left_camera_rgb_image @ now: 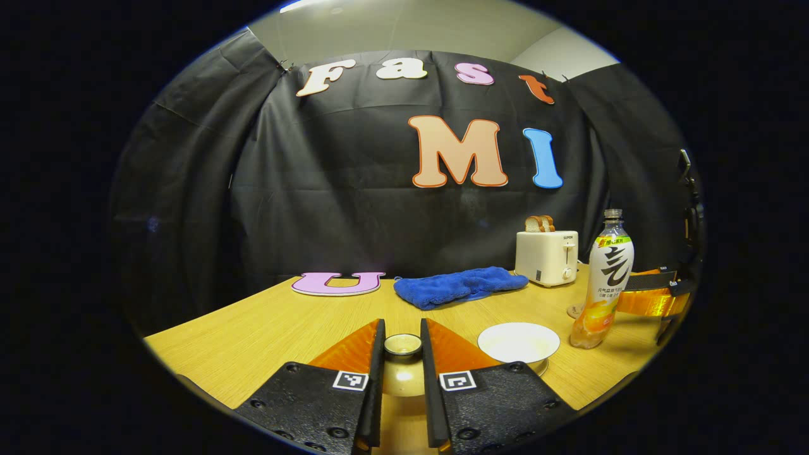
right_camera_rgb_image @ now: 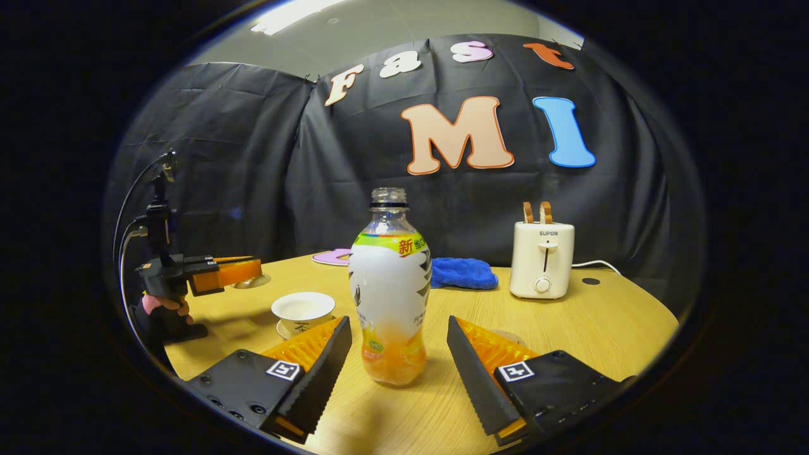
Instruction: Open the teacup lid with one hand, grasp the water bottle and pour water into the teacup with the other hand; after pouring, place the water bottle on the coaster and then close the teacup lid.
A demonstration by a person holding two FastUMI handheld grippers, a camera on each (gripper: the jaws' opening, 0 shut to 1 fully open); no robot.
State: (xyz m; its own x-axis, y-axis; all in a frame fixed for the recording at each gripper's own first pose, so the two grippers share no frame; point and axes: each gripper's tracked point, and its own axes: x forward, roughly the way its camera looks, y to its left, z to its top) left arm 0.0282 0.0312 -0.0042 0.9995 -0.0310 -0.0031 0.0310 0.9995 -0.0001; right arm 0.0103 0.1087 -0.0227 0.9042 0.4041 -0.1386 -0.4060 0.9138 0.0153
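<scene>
While we clamp the round, gold-knobbed teacup lid (left_camera_rgb_image: 403,345) in the left tongs (left_camera_rgb_image: 402,354), left gripper view shows the white ceramic teacup (left_camera_rgb_image: 518,342) uncovered on the wooden surface (left_camera_rgb_image: 253,341).

Right gripper view: right tongs (right_camera_rgb_image: 398,354) spread, flanking the uncapped clear plastic water bottle (right_camera_rgb_image: 390,287) without touching. Grasp, pour, coaster, re-lid all remain, we judge.

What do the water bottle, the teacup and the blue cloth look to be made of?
Water bottle: clear plastic, apparently; see-through neck, printed wrap label. Teacup: probably glazed ceramic, smooth pale bowl with soft sheen. Blue cloth: fluffy fabric, likely microfibre; matte, rumpled pile.
</scene>
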